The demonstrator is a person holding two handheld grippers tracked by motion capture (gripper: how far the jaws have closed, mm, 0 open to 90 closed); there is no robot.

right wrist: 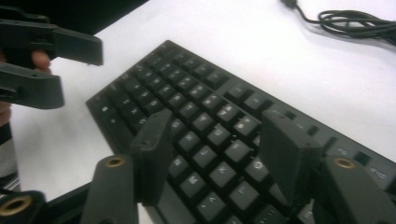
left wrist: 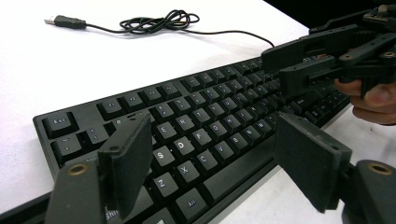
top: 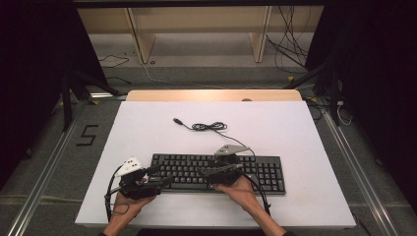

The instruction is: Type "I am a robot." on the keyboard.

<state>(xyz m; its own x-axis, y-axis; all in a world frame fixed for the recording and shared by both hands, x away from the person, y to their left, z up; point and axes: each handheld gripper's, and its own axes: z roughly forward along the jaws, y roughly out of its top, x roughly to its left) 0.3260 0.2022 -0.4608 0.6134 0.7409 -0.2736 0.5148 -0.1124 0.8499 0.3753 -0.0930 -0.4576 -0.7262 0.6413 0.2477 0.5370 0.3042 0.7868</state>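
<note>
Keyboard position: lower centre of the high view, flat on the white table, long side running left to right. At the lower left of that view my left hand holds my left tongs at the keyboard's left end. In the left gripper view these tongs stand wide open, nothing between the jaws; the letter rows and space bar lie in the gap below them. Whether a jaw touches the keys, I cannot tell.

Right of centre in the high view my right hand holds my right tongs over the middle keys, pointing toward the left of the frame. In the right gripper view these tongs are also open and empty, jaws above the letter keys.

Above the keyboard, in the upper middle of the table, lies its black cable, partly bundled in loops, ending in a USB plug at the left. The cable's other end runs right and down to the keyboard's rear edge.
</note>
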